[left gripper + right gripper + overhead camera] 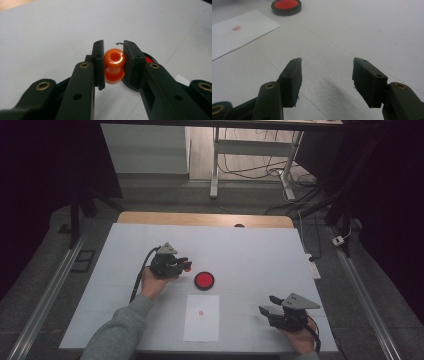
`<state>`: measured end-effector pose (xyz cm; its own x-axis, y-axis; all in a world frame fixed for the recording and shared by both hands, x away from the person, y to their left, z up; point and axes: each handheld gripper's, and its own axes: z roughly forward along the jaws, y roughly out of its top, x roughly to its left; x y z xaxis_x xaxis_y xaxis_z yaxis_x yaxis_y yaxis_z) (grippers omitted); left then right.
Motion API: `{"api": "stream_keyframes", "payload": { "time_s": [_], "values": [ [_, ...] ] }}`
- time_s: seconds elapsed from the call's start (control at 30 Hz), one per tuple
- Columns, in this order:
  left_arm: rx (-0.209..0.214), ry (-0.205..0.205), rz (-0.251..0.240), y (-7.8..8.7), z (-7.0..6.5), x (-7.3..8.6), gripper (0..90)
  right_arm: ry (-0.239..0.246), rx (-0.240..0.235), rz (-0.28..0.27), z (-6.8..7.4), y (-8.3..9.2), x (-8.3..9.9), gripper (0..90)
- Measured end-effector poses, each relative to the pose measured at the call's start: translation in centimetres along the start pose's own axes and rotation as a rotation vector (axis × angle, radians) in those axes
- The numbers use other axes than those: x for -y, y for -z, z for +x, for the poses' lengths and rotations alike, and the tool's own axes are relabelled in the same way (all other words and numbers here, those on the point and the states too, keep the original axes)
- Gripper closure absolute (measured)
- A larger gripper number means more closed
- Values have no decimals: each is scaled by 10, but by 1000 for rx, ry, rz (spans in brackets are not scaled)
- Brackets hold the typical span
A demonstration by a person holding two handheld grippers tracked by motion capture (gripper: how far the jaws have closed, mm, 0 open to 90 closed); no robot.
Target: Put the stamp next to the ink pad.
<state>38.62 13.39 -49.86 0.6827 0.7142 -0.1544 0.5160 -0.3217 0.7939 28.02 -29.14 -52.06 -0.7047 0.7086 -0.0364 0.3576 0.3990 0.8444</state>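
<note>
My left gripper is shut on a small orange stamp handle, a glossy spool-shaped piece with a hole in its top. From above, that left gripper sits left of a round black pad with a red centre, the orange stamp at its tip. A white sheet of paper with a small red mark lies below the pad. My right gripper rests open near the table's front right; its jaws stand apart over bare table. The red ink pad and paper lie beyond them.
A white mat covers the wooden table. Behind the table stand a desk frame and floor cables. Metal rails run along both sides.
</note>
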Motion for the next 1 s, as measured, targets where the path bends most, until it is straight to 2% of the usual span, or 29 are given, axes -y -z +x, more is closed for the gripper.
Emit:
{"api": "stream_keyframes", "payload": {
  "time_s": [0.27,0.47,0.63,0.7,0.87,1.0],
  "values": [
    [-36,17,21,-12,9,5,718,0,-7,1,0,-1,0,404],
    [-55,-5,47,-19,9,8,717,2,-8,6,0,-2,1,404],
    [-60,-3,70,-24,10,11,716,3,-10,6,0,-1,1,404],
    [-74,-19,79,-24,9,12,716,2,-10,4,0,-1,1,404],
    [-78,-15,95,-28,11,16,714,3,-10,7,0,-2,1,404],
    [-80,-12,83,-28,10,21,711,5,-9,7,0,-1,1,404]
  ]
}}
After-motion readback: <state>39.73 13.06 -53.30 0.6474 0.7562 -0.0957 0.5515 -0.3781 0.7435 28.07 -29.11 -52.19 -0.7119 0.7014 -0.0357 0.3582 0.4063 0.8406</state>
